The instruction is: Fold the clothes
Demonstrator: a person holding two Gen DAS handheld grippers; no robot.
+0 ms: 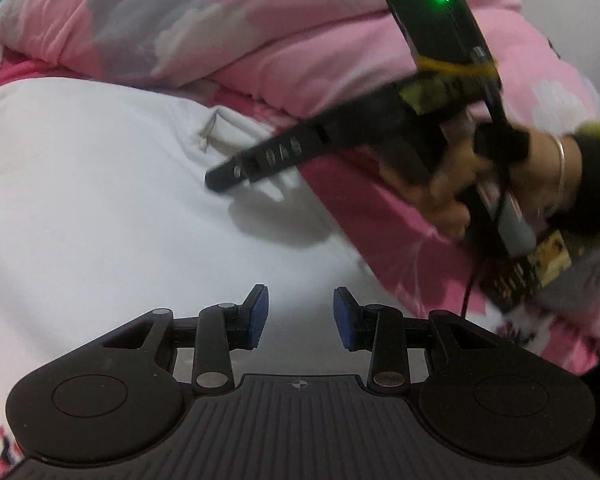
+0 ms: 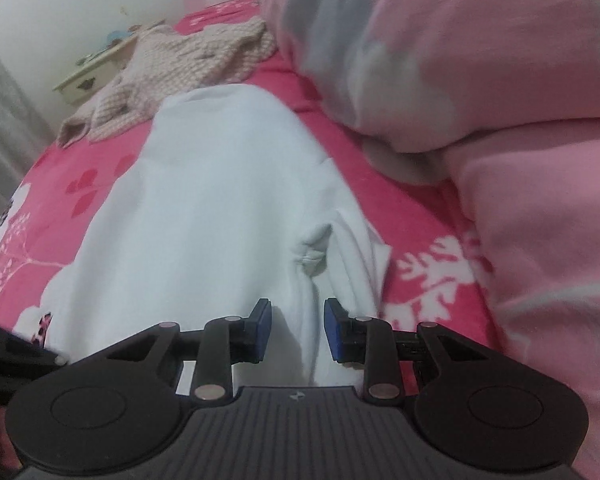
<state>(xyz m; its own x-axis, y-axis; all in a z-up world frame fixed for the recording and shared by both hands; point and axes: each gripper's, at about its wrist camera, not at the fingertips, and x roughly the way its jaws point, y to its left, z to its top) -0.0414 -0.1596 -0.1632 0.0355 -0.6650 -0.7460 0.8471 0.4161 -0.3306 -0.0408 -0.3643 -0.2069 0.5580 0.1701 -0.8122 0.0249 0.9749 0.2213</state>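
blue-padded fingers of the left gripper (image 1: pixel 300 316) stood a narrow way apart over bare white cloth, nothing between them. they hovered above the white garment (image 1: pixel 100 200), which lay spread flat along the bed, apparently so that its edges could be reached for a fold. the right gripper (image 2: pixel 296 330) likewise had its fingers narrowly parted, straddling a raised crease near the garment's edge; whether the pads pressed that crease could not be told, though a gap showed on either side of it. seen from the left wrist, the right gripper (image 1: pixel 256 168) reached in low over the cloth's far edge, close to a small bunched seam (image 1: pixel 206 132), with the person's hand (image 1: pixel 456 184) wrapped round its handle and a bangle (image 1: pixel 561 164) at the wrist.

under the garment ran a deep pink bedsheet (image 2: pixel 420 216) printed with white flowers. a thick pink quilt (image 2: pixel 500 100) was heaped right beside the garment on the far side, leaving only a thin strip of sheet between, and would likely crowd any fold swung that way. a knitted beige sweater (image 2: pixel 172 76) lay crumpled beyond the garment's far end, near but apart from it, probably waiting its turn. past the bed's corner stood a pale bedside cabinet (image 2: pixel 88 76) against the wall.
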